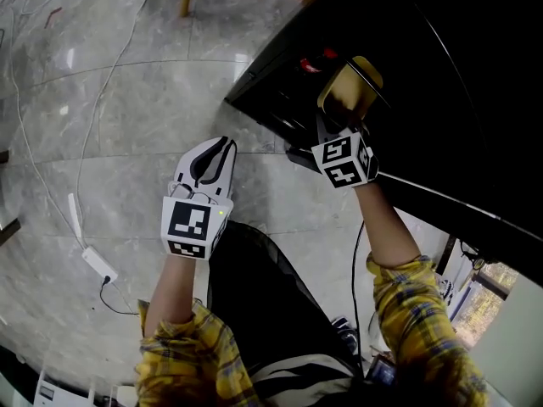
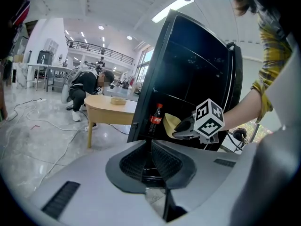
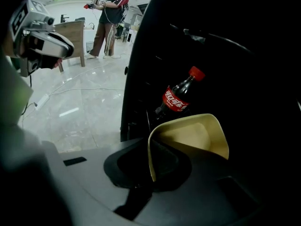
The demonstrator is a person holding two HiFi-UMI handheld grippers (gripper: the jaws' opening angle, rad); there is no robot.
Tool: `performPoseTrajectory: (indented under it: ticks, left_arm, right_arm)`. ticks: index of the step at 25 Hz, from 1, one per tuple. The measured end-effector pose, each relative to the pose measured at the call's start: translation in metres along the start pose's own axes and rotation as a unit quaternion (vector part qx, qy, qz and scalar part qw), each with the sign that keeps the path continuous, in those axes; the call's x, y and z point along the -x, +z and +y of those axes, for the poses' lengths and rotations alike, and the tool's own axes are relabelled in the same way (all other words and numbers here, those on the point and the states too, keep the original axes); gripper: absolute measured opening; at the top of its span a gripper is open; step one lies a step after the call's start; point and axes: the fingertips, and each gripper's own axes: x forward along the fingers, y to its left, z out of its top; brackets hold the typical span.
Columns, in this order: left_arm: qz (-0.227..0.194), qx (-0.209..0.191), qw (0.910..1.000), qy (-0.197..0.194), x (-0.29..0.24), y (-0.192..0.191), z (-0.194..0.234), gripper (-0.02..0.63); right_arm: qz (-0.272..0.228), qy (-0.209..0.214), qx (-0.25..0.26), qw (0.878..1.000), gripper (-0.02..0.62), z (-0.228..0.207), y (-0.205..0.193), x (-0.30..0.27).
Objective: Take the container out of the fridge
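A shallow beige container stands tilted at the open front of the black fridge. My right gripper is shut on the container's near rim, which runs down between the jaws. In the head view the container sits just beyond the right gripper, at the fridge's edge. The left gripper view also catches the container held by the right gripper. My left gripper hangs over the marble floor to the left, jaws together and nothing in them.
A cola bottle with a red cap stands on the fridge shelf right behind the container. A round wooden table stands left of the fridge. A white cable and power strip lie on the floor. People are far off.
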Motion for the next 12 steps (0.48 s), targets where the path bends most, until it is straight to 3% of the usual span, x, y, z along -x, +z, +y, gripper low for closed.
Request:
performPoseTrajectory:
  ticks: [12]
  left_arm:
    - [-0.008,0.008,0.9999,0.005,0.047,0.029,-0.027,0.046]
  right_arm:
    - [-0.028,0.052,-0.009,0.998,0.037,0.045,0.022,0.068]
